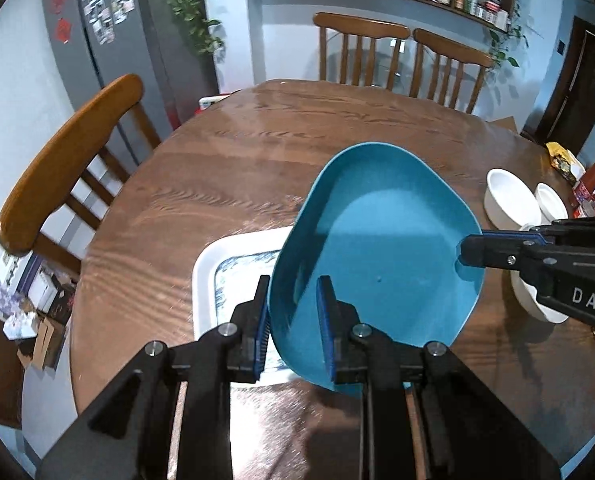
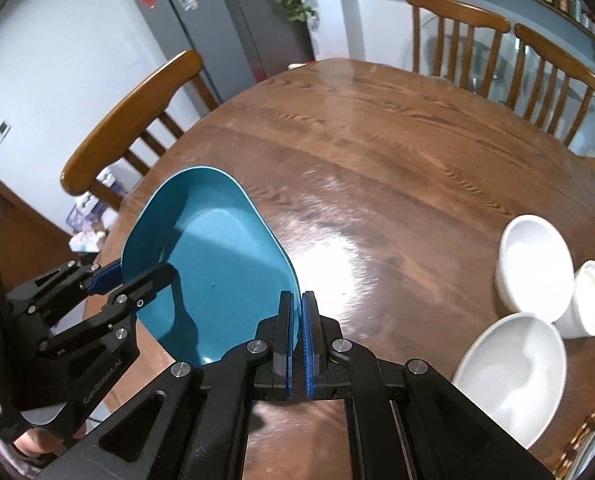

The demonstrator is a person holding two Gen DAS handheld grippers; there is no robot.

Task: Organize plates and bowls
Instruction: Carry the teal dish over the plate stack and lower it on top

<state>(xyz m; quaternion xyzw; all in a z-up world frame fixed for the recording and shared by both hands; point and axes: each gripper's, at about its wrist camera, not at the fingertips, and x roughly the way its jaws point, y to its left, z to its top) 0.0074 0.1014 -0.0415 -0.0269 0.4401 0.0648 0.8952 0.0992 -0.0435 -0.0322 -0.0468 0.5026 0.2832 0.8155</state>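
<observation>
A teal plate [image 1: 381,248] hangs tilted above the wooden table, held from two sides. My left gripper [image 1: 293,316] straddles its near rim with a clear gap between the fingers, so it is open around the rim. My right gripper [image 2: 296,320] is shut on the plate's right edge [image 2: 217,264]; it also shows in the left wrist view [image 1: 473,254]. The left gripper shows in the right wrist view [image 2: 137,276]. A white rectangular plate with a blue pattern [image 1: 233,268] lies on the table under the teal plate.
Three white bowls [image 2: 533,264] [image 2: 589,296] [image 2: 513,372] stand at the table's right side. Wooden chairs [image 1: 57,168] [image 1: 361,48] ring the round table [image 1: 257,140]. Packets [image 1: 593,188] lie at the far right edge.
</observation>
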